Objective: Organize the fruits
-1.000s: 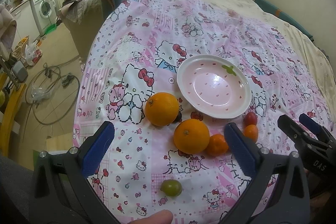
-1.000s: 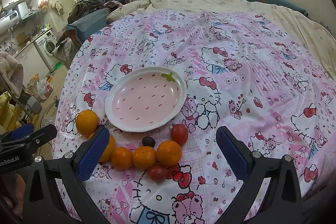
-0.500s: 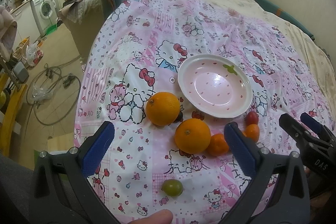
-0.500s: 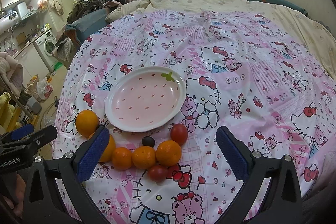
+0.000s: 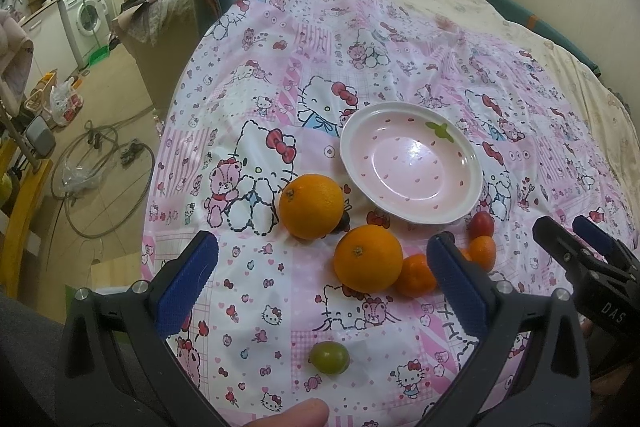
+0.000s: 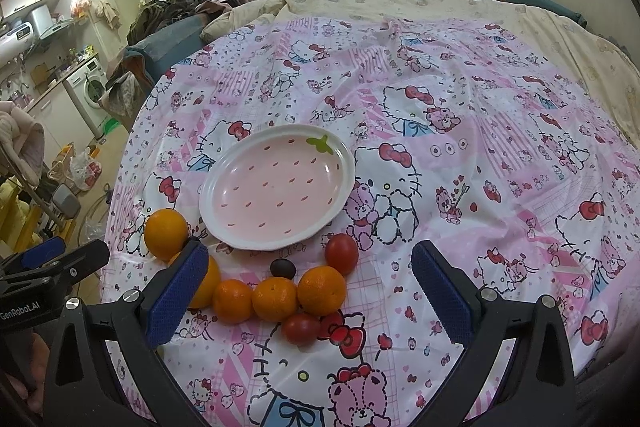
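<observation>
Both wrist cameras looked forward and down over the pink cartoon-print tablecloth (image 5: 256,131), apparently from its near edge. The left sat left of the right; both showed the pink strawberry-patterned plate (image 5: 472,163) (image 6: 208,195).

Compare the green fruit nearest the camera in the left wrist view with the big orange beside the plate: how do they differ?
The green fruit is much smaller than the big orange. It is dull green; the orange is bright orange. It lies alone near the cloth's front edge, while the orange sits close to the plate. Both are round, rest on the cloth, and are outside the plate.
</observation>
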